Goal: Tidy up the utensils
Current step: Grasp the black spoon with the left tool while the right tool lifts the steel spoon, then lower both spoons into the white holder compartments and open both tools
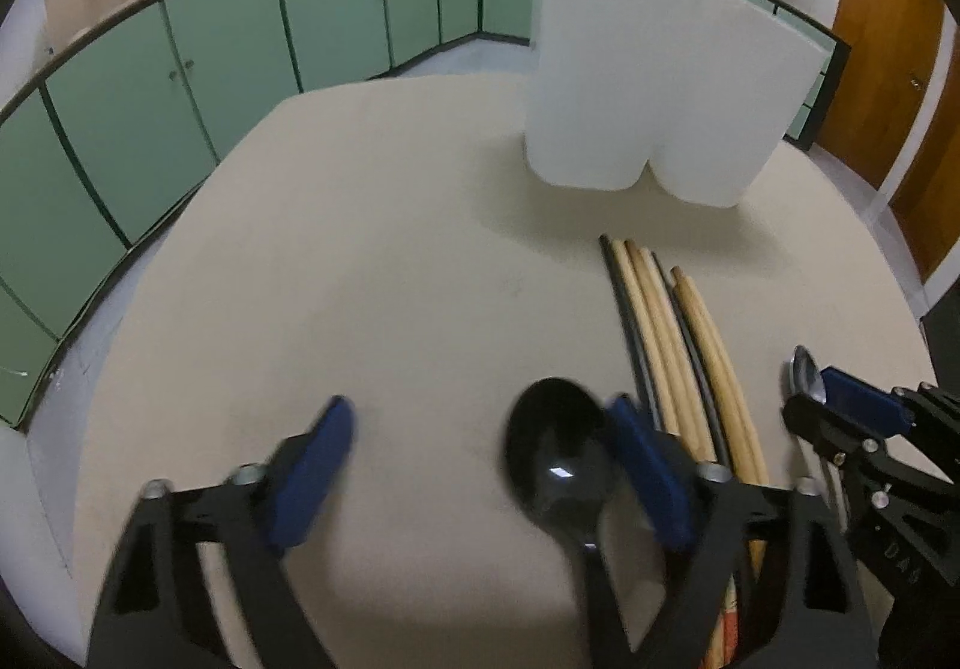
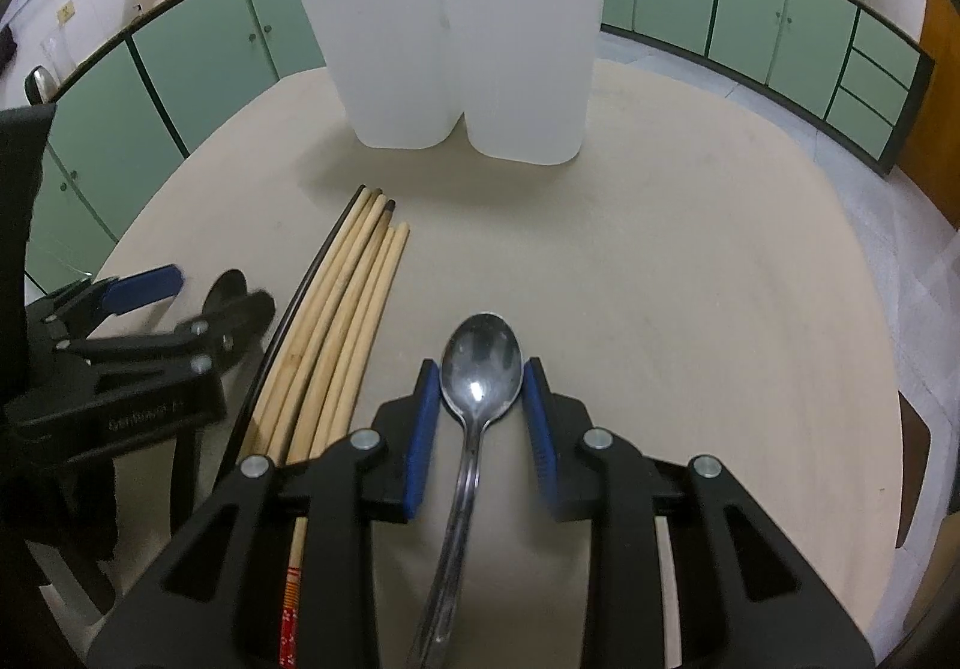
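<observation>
Right gripper (image 2: 480, 417) clenched on metal spoon (image 2: 480, 363), bowl forward, ready for lifting. Left gripper (image 1: 480, 465) released, straddling black spoon (image 1: 555, 447) beside its right pad. Chopsticks (image 2: 336, 321) between both; white holder (image 2: 462, 45) well ahead, awaiting utensils.

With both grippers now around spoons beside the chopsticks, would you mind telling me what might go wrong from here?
1. The left gripper stands wide around the black spoon, which lies hard against one finger; closing may push it sideways into the chopsticks.
2. The right gripper brackets the metal spoon at its rounded bowl, which may slip or tilt.
3. The two grippers sit close together and may collide when heading for the white holder.
</observation>
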`<state>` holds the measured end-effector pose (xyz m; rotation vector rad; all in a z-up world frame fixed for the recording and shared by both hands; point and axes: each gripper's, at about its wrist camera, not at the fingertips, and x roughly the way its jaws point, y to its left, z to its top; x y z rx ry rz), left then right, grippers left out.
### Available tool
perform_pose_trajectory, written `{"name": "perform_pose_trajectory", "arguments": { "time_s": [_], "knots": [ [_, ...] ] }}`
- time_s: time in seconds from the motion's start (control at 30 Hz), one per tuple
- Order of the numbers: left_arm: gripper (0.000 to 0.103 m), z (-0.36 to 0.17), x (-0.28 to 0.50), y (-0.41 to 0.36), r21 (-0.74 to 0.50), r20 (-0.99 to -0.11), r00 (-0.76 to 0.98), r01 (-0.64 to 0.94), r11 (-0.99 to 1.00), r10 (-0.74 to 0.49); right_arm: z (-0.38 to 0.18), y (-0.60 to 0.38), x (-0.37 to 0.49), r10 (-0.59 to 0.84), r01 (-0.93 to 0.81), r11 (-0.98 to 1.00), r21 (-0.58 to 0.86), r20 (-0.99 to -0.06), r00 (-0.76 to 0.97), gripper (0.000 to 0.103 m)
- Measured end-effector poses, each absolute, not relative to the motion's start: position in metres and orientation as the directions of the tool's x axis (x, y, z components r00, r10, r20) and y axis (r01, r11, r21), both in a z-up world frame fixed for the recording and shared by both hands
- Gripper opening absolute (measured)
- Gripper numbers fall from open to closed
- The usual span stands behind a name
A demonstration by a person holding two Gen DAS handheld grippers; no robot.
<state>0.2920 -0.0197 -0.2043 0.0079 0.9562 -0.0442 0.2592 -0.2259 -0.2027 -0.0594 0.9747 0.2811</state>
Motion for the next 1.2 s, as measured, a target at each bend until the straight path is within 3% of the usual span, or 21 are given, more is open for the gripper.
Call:
{"name": "perform_pose_trajectory", "arguments": {
  "time_s": [0.13, 0.3, 0.73, 1.2],
  "knots": [
    [0.035, -0.198, 0.289, -0.023, -0.072, -0.802, 0.588, 0.079, 0.994, -0.105, -0.202, -0.224, 0.259, 0.202, -0.260, 0.963, 0.070, -0.826, 0.526, 0.028],
    [0.035, -0.187, 0.273, -0.020, -0.135, -0.757, 0.632, 0.095, 0.986, -0.164, -0.194, -0.226, 0.251, 0.193, -0.246, 0.968, 0.059, -0.801, 0.567, 0.027],
    [0.035, -0.089, 0.236, -0.003, -0.100, -0.421, 0.891, 0.141, 0.985, -0.170, -0.094, -0.244, 0.225, 0.316, -0.298, 0.946, 0.126, -0.554, 0.770, 0.027],
    [0.035, 0.000, 0.325, -0.039, -0.020, -0.178, 0.966, 0.189, 0.982, -0.190, 0.015, -0.274, 0.290, 0.367, -0.342, 0.930, 0.134, -0.381, 0.848, 0.027]
  ]
}}
